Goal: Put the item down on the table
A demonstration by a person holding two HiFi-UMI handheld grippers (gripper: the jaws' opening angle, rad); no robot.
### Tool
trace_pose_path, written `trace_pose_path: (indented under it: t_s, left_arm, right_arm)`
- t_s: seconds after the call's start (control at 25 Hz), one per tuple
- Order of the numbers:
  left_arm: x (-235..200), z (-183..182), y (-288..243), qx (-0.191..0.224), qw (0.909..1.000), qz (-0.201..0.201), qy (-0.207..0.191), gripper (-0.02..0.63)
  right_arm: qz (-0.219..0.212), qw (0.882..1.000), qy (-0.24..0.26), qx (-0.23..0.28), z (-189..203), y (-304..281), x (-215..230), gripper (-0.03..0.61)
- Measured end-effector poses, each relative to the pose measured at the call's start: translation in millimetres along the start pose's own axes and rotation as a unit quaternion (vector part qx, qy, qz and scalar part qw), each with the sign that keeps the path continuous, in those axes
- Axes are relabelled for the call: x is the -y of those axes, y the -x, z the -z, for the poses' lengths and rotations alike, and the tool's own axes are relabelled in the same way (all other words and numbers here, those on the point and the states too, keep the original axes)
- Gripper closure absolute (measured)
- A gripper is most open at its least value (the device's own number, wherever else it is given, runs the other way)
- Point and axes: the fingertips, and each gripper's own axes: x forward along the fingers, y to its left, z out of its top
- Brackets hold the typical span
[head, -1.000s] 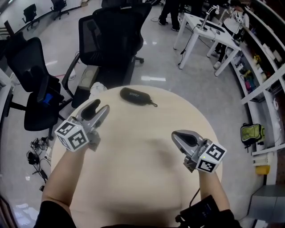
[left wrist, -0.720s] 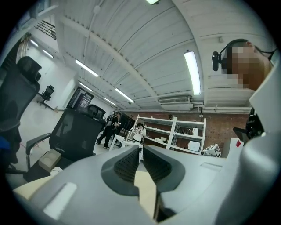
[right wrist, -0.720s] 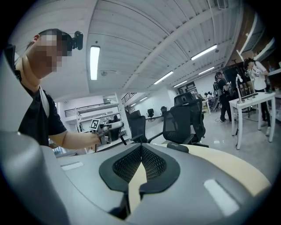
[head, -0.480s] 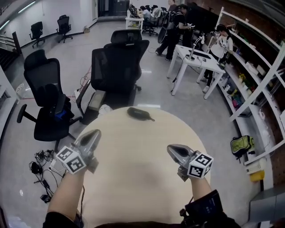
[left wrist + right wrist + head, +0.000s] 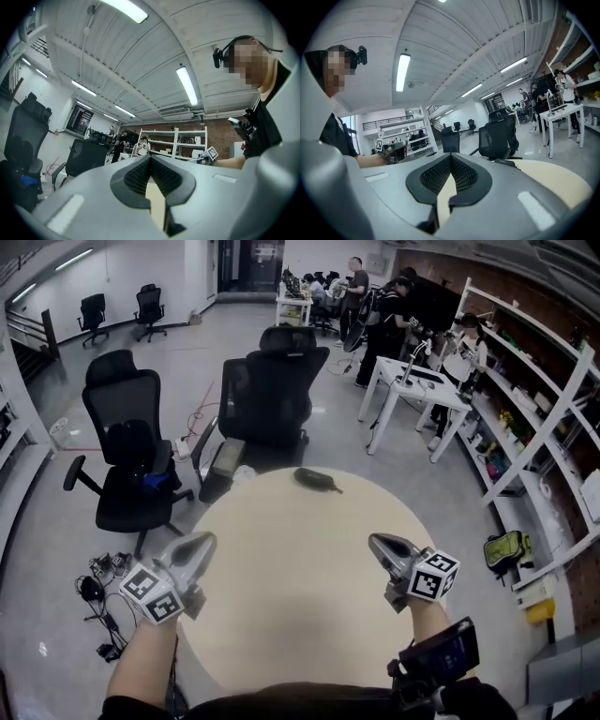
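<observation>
A dark oblong case point(image 5: 317, 480) lies alone on the far edge of the round beige table point(image 5: 300, 587). My left gripper point(image 5: 199, 546) hovers over the table's near left rim, shut, with nothing between its fingers. My right gripper point(image 5: 379, 544) hangs over the near right part, also shut and empty. Both are well short of the case. In the left gripper view the pads point(image 5: 140, 176) meet with only table showing below. The right gripper view shows closed pads point(image 5: 461, 173) and the case point(image 5: 506, 162) beyond them.
Two black office chairs point(image 5: 272, 395) point(image 5: 127, 446) stand just behind the table. Cables point(image 5: 98, 577) lie on the floor at left. White desks point(image 5: 422, 390) and shelving point(image 5: 544, 427) fill the right side, with people standing at the back.
Both grippers have drawn back toward the person and risen, away from the case. The left jaws, open a second ago, have shut on nothing. The head view has tilted up.
</observation>
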Motion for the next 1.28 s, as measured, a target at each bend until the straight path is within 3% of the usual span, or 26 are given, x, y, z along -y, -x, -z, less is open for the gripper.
trace_pose_path:
  t_s: [0.2,0.48,0.64,0.84,1.04,1.28]
  left_arm:
    - [34.6,-17.3,57.7,-0.006,0.9994,0.027,-0.020,0.614]
    - [92.5,-15.0,102.7,-0.001,0.9998,0.018,0.013,0.614]
    - [147.1,-11.0,104.1,0.013,0.9995,-0.013,0.025,0.614]
    - [220.8,11.9,87.7,0.010,0.9990,-0.026,0.033,0.614]
    - [268.9,11.7,55.3,0.009,0.9991,0.006,0.041,0.614]
    - [264.4,0.9,48.6,-0.002,0.9989,0.042,0.022,0.614]
  right_arm:
    - [0.016,1.000,0.013,0.005,-8.3,23.2,-61.0,0.565]
    - [0.019,0.999,0.029,0.023,-21.6,81.7,-103.2,0.565]
    - [-0.005,0.998,0.061,0.010,-28.4,124.2,-110.0,0.565]
    - [-0.054,0.995,0.080,0.000,-7.0,176.1,-113.9,0.565]
    - [-0.058,0.997,0.057,0.000,6.1,205.1,-97.6,0.565]
    - [-0.033,0.998,0.048,0.022,13.4,200.4,-107.8,0.565]
